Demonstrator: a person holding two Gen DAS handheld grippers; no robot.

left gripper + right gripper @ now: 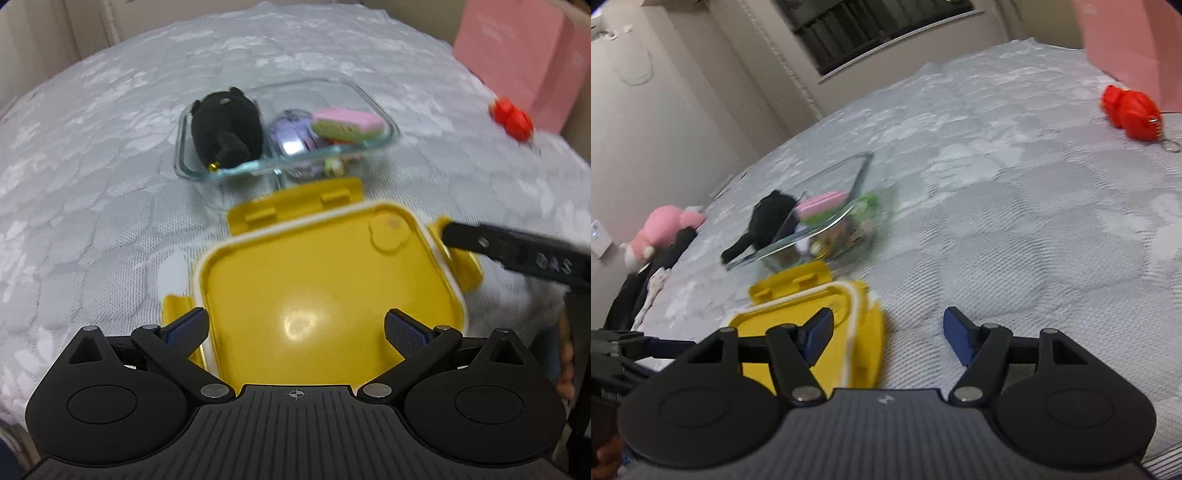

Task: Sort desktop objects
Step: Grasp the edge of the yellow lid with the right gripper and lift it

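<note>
A yellow box lid point(325, 280) lies on the grey patterned cloth point(110, 147), just in front of a glass container point(384, 122). The container holds a black plush toy point(225, 125), a purple item point(291, 136) and a pink and green eraser point(347, 123). My left gripper point(295, 328) is open, its fingers spread over the lid's near edge. My right gripper point(886, 336) is open at the lid's right edge point(864, 332); its finger point(517, 251) shows in the left wrist view touching the lid's right latch. The container point(827, 221) shows in the right wrist view too.
A red keychain toy point(513, 120) lies at the right by a pink box point(517, 55); it also shows in the right wrist view point(1130, 110). A pink plush point(661, 229) and dark clothes point(635, 295) lie at the far left edge. A wall and window stand behind.
</note>
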